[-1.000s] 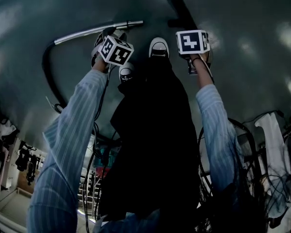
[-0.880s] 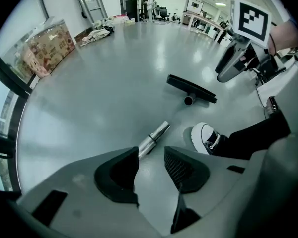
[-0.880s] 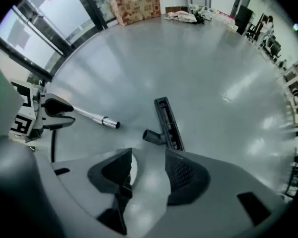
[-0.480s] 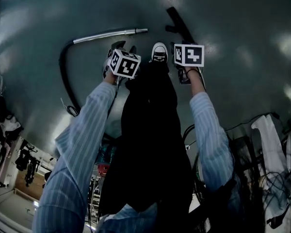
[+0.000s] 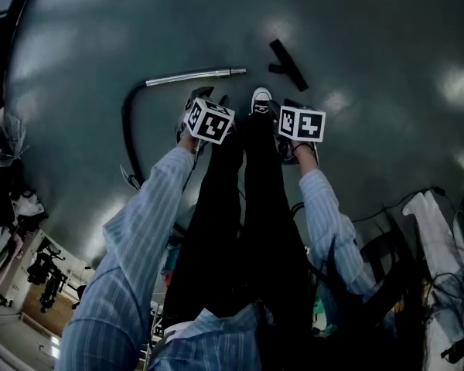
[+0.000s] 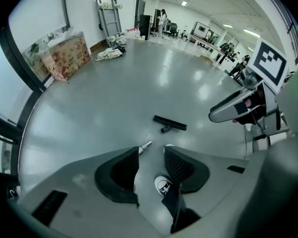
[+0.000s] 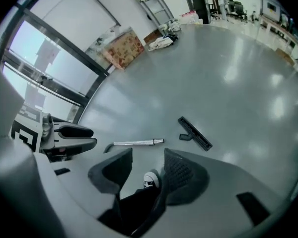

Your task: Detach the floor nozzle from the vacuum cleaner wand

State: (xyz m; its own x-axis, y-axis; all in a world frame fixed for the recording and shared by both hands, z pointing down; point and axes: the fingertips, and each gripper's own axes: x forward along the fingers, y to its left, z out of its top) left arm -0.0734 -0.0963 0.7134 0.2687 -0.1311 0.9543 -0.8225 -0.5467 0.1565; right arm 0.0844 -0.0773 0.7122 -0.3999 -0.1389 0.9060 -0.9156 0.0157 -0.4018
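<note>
Floor nozzle: on the floor, apart from the wand, so likely already detached
Left gripper: jaws open, empty
Right gripper: jaws open, empty, nothing needing grip

1 floor nozzle, 1 wand, 1 black hose, 2 grippers: left gripper, right gripper

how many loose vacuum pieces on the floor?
2: the wand, on its hose, lies left; the floor nozzle lies apart, right of its tip.
</note>
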